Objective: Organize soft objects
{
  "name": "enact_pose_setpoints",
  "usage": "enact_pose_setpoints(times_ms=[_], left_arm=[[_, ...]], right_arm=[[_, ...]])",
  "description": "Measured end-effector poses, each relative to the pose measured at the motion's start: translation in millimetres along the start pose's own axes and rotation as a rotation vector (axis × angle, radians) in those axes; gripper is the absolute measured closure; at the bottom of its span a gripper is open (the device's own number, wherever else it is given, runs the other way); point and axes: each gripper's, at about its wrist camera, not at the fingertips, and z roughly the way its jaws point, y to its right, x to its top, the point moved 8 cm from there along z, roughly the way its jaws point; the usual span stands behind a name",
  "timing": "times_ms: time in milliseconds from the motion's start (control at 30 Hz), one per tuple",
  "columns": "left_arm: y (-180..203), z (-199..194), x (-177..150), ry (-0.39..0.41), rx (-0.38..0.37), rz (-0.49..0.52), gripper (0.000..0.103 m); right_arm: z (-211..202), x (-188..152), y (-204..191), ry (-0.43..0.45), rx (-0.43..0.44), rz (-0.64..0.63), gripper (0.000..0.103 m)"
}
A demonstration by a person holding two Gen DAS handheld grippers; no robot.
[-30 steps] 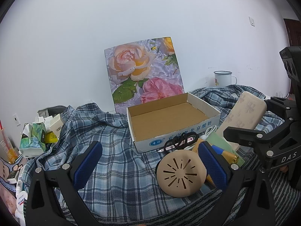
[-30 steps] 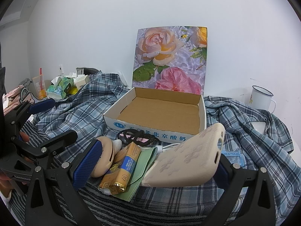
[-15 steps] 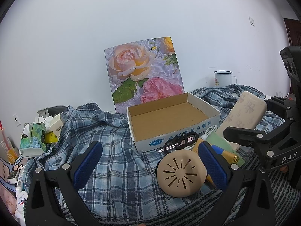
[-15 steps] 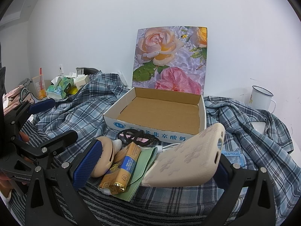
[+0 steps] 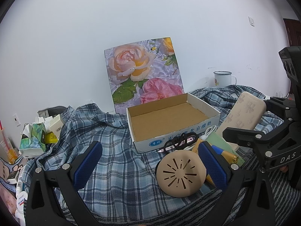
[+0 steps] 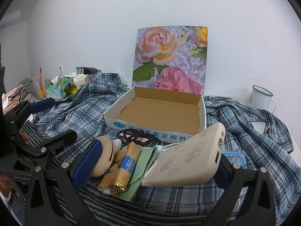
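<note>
A beige patterned phone case (image 6: 188, 154) lies tilted between my right gripper's (image 6: 154, 165) wide-apart fingers, its far end by the right finger; the gripper is open. The case (image 5: 242, 120) also shows in the left wrist view, with the right gripper (image 5: 248, 115) around it. A round beige slotted disc (image 5: 180, 175) stands on edge beside the right pad of my open left gripper (image 5: 150, 164). Behind both stands an empty cardboard box (image 5: 175, 139) (image 6: 150, 130), its rose-printed lid up. Everything rests on a blue plaid shirt (image 5: 116, 162).
Black scissors (image 6: 135, 137), a yellow pack (image 6: 120, 167), a green pouch (image 6: 144, 162) and a white cable (image 5: 208, 131) lie before the box. An enamel mug (image 6: 260, 98) stands back right. Tissue packs and cartons (image 5: 32, 141) crowd the left edge.
</note>
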Motion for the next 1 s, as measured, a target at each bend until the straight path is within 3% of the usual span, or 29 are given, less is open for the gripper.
enact_pose_setpoints(times_ms=[1000], left_arm=[[0.3,2.7,-2.3,-0.003,-0.001,-0.001,0.000]], right_arm=[[0.4,0.9,-1.1,-0.002,-0.002,0.000,0.000]])
